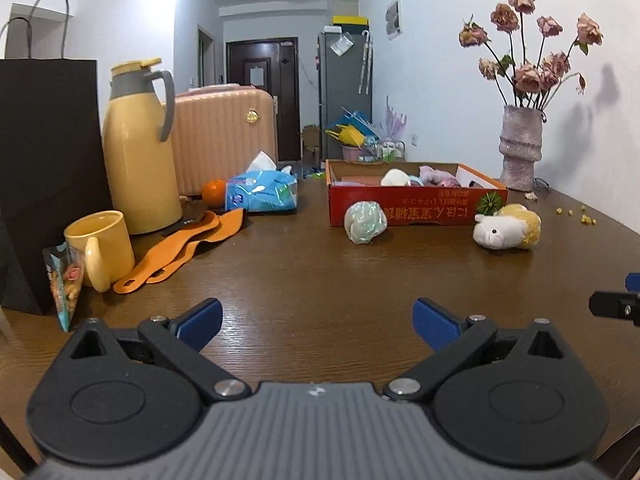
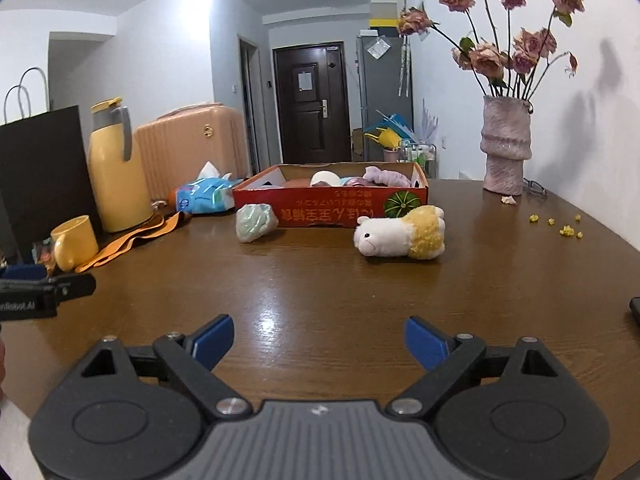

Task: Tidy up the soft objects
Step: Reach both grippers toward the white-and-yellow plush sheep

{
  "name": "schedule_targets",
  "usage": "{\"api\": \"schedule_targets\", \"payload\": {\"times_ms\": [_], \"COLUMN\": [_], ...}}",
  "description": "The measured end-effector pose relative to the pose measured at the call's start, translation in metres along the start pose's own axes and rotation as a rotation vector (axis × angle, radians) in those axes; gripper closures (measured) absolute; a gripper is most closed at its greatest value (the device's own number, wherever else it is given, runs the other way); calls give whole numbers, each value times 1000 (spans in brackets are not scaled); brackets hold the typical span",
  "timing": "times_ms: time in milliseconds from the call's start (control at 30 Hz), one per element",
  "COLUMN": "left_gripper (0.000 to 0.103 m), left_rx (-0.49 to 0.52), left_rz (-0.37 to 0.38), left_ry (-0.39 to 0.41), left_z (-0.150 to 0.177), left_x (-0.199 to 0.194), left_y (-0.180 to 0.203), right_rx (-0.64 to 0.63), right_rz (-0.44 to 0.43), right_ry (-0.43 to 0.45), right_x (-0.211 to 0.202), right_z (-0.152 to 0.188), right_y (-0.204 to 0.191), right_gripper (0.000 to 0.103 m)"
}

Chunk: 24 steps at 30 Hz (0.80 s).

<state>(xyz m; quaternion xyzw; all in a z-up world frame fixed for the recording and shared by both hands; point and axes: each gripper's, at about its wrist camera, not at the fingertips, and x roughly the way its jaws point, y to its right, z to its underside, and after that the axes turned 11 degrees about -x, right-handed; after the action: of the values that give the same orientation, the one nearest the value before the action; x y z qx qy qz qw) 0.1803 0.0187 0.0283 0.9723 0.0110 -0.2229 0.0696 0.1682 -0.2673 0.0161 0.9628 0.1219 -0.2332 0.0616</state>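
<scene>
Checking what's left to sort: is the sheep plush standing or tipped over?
Tipped over: the sheep plush lies on its side on the table, outside the red box.

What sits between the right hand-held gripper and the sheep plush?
Nothing. In the right wrist view, only bare table lies between the open right hand-held gripper and the sheep plush.

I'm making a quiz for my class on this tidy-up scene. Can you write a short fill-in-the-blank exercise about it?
1. The plush sheep lies on the table, outside the red ____.
2. The dried roses stand in a ____.
3. The jaws of the left gripper and the right gripper are both ____.
4. The mug beside the thermos jug is coloured ____.

Missing words: box; vase; open; yellow
</scene>
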Motion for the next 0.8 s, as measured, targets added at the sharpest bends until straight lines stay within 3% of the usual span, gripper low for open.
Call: {"api": "schedule_targets", "payload": {"times_ms": [233, 433, 567, 733, 800], "left_gripper": [0, 0, 0, 0, 0], "left_rx": [15, 35, 80, 107, 89], "left_rz": [84, 260, 320, 355, 323], "left_ry": [-101, -127, -141, -194, -238], "left_z": [-1, -37, -56, -72, -76], "left_x": [31, 71, 110, 174, 201], "left_y": [15, 51, 82, 117, 127], "right_rx": [17, 4, 4, 66, 82], "right_rz": [7, 16, 25, 2, 8], "right_ry": [-42, -6, 9, -17, -47], "right_x": [24, 47, 75, 131, 156], "right_z": [-5, -37, -62, -81, -84], "right_y": [15, 45, 75, 117, 130], "right_gripper": [11, 11, 11, 12, 13]}}
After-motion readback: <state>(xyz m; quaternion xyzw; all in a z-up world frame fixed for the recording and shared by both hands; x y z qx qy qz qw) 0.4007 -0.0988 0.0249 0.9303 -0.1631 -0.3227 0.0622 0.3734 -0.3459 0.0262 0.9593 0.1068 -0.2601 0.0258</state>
